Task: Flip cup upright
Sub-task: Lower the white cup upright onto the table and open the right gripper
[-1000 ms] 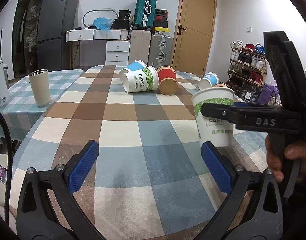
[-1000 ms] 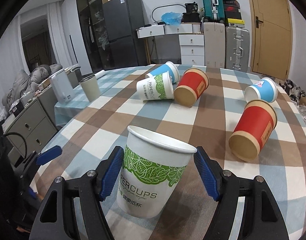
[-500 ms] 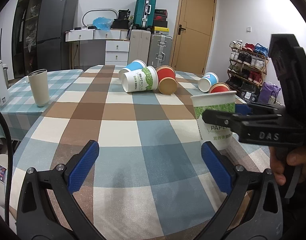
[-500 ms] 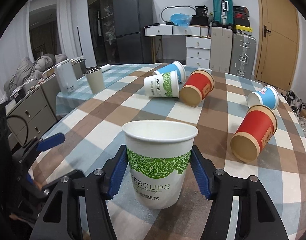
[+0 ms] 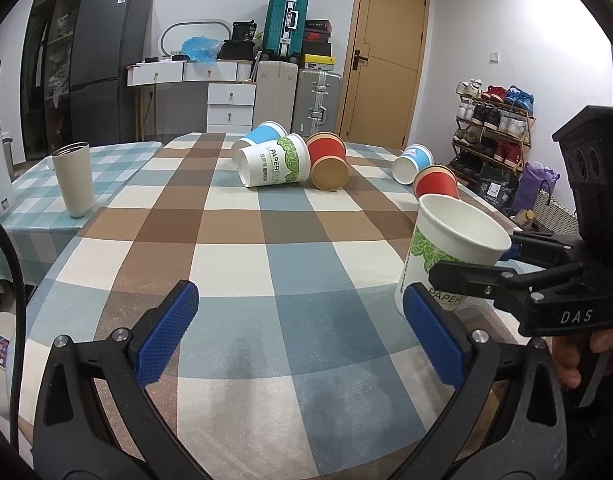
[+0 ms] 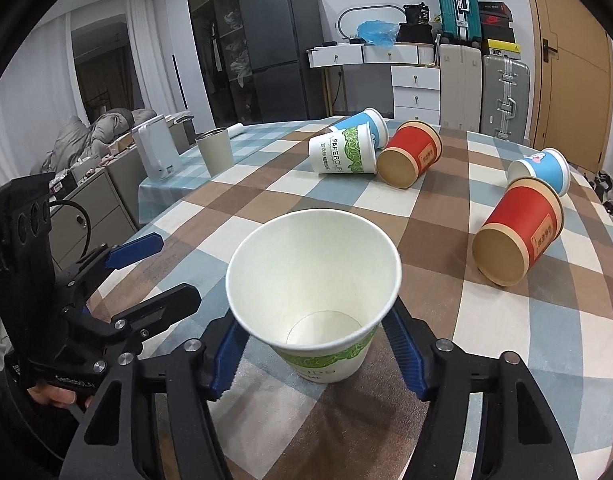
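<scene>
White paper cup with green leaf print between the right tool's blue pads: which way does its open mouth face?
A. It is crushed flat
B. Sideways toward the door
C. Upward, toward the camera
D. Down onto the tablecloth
C: the right wrist view looks straight into the white paper cup with green leaf print, showing its round inner bottom, with the right tool around it.

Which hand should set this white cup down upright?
Right. The right gripper already has its jaws around the white cup, mouth up, just above the table. The left gripper is open and holds nothing.

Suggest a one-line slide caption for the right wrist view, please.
Right gripper holds a white leaf-print cup mouth-up over the checked tablecloth.
</scene>
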`<state>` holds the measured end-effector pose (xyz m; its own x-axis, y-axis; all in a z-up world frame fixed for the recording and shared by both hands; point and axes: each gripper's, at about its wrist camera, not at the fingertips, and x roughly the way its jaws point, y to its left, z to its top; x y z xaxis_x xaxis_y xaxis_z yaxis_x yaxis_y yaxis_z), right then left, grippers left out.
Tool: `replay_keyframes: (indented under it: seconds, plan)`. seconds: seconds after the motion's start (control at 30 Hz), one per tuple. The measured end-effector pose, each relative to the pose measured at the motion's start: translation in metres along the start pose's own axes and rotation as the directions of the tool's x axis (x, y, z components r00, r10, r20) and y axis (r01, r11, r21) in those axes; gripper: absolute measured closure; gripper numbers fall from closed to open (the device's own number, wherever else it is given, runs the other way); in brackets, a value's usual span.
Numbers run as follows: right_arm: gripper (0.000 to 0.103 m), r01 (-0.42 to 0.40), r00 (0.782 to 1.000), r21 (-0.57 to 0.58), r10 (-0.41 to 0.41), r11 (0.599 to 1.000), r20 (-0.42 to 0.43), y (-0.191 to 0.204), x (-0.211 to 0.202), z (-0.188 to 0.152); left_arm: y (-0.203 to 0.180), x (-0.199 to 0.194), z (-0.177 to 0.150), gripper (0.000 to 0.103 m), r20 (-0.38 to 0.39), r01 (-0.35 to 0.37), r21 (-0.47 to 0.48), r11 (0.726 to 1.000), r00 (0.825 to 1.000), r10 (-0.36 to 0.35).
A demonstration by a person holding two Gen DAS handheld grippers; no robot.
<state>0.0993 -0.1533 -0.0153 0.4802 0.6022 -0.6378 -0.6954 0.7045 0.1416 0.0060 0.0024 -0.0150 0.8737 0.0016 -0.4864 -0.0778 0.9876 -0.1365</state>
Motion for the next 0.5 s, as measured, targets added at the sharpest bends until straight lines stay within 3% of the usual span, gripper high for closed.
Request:
replay_keyframes:
  seconds: [0.07,0.27,0.5]
  plan:
    - [0.018,-0.008,1.0,0.0,0.008,1.0,0.01,-0.001,-0.002,-0.001,-0.001,0.001,0.0,0.001,0.002,-0.002,0.001,1.0,1.0,0.002]
    - [0.005,-0.018,0.998,0.007,0.017,1.0,0.064,-0.006,-0.014,-0.002,0.0,-0.002,0.002,0.001,0.013,0.014,-0.009,1.0,1.0,-0.014]
    - [0.0,-0.012,0.984,0.033,0.006,0.999,0.177,-0.023,-0.034,-0.004,-0.001,-0.005,0.004,0.001,0.032,0.036,-0.008,0.999,0.999,-0.036]
